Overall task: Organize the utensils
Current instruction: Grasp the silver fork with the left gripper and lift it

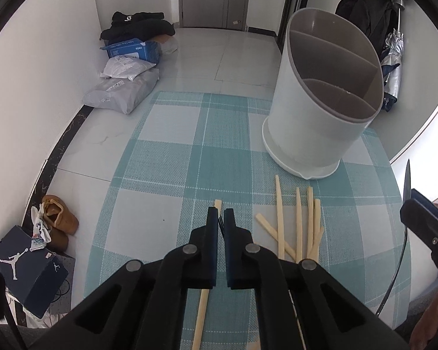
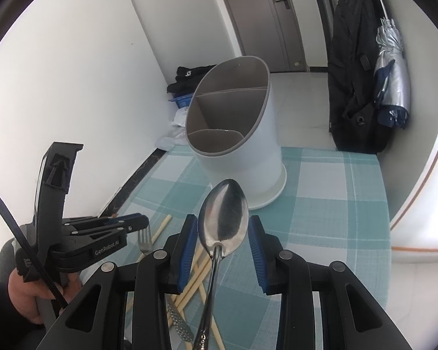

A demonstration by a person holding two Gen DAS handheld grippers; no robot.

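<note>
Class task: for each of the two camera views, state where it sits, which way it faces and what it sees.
Left wrist: on the left tool, looking down at chopsticks; right tool at its right edge.
Right wrist: on the right tool holding a spoon; left tool and hand at left.
Shared: white utensil holder, checked mat.

Spoon (image 2: 223, 218) sticks up between right claw (image 2: 223, 234) fingers.

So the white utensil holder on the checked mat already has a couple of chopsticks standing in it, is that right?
Not quite. The utensil holder does stand on the checked mat, but its compartments are empty, as the right wrist view shows. The chopsticks lie loose on the mat.
</note>
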